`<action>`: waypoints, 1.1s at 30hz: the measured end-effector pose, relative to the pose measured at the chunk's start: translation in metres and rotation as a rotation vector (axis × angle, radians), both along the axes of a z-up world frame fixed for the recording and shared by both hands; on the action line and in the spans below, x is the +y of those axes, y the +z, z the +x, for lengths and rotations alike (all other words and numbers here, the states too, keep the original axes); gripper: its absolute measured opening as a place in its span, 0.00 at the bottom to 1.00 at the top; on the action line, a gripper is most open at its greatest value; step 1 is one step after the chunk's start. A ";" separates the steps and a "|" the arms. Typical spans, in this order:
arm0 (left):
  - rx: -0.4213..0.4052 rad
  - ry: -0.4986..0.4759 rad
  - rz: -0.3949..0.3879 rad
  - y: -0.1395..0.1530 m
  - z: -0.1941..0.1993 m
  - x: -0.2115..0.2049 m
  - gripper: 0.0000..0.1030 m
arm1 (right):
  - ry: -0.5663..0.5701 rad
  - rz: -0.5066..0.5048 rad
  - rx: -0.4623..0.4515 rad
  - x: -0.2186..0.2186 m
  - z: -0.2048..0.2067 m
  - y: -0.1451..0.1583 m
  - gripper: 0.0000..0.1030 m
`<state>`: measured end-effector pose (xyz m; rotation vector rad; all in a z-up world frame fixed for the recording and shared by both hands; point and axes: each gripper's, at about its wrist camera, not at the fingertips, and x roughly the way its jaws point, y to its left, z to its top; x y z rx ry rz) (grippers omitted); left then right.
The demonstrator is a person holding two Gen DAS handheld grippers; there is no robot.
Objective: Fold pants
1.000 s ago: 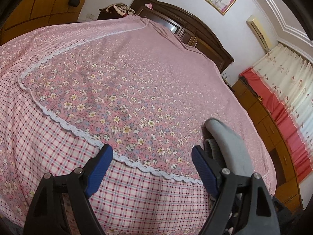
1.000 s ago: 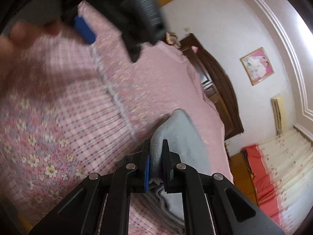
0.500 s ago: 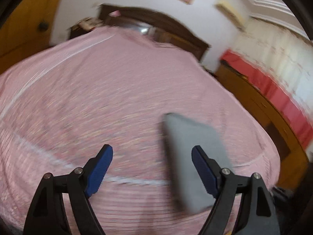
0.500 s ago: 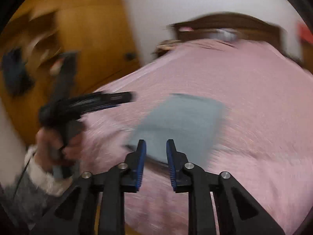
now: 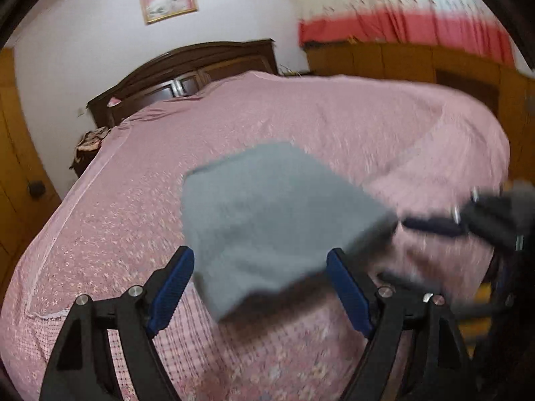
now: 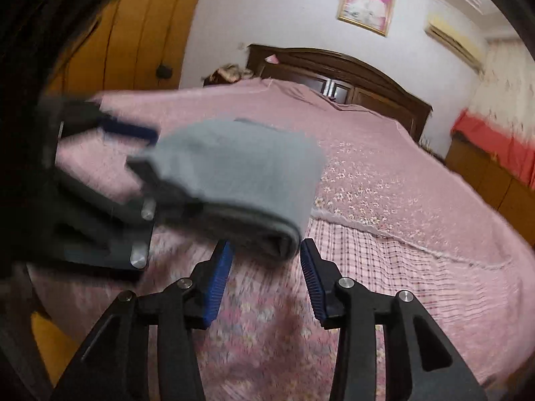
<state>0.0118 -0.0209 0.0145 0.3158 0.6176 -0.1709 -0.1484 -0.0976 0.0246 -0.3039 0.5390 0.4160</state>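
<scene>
The folded pants (image 5: 267, 214) lie on the bed (image 5: 133, 220), near its front edge. The left gripper (image 5: 259, 287) gapes wide; the right gripper (image 6: 265, 267) is opening, pads clear. A careless brush could undo the fold

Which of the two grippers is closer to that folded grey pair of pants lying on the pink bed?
Too close to call. The left gripper has the folded grey pants between its wide-open fingers; the right gripper, its jaws opening, sits right at the pants' folded edge.
</scene>
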 end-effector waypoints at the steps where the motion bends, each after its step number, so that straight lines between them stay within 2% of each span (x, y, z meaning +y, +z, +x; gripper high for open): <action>1: 0.003 -0.003 0.015 -0.005 0.000 -0.002 0.81 | -0.023 0.031 0.033 -0.005 0.005 -0.001 0.42; 6: -0.056 -0.117 0.095 -0.015 -0.003 -0.017 0.81 | -0.091 0.262 0.174 -0.054 0.014 -0.004 0.45; 11: -0.084 -0.165 0.124 -0.025 0.008 -0.042 0.81 | -0.131 0.380 0.232 -0.085 0.026 -0.005 0.45; 14: -0.092 -0.180 0.131 -0.029 0.022 -0.055 0.81 | -0.132 0.395 0.223 -0.095 0.026 -0.001 0.45; 19: -0.106 -0.147 0.052 -0.022 0.028 -0.047 0.83 | -0.120 0.421 0.242 -0.112 0.009 -0.003 0.45; 22: -0.114 -0.140 0.031 -0.015 0.025 -0.040 0.83 | -0.086 0.421 0.231 -0.107 0.006 -0.001 0.46; 25: -0.112 -0.144 0.032 -0.012 0.021 -0.036 0.82 | -0.035 0.434 0.219 -0.097 0.015 0.003 0.51; 27: -0.118 -0.144 0.041 -0.012 0.020 -0.037 0.82 | -0.007 0.418 0.214 -0.089 0.018 0.006 0.59; 28: -0.121 -0.145 0.047 -0.011 0.019 -0.037 0.82 | -0.007 0.408 0.213 -0.085 0.024 0.006 0.59; 31: -0.142 -0.138 0.082 -0.011 0.018 -0.037 0.81 | 0.003 0.414 0.244 -0.084 0.040 0.001 0.61; 33: -0.134 -0.142 0.077 -0.011 0.019 -0.034 0.81 | 0.007 0.444 0.292 -0.086 0.051 -0.004 0.63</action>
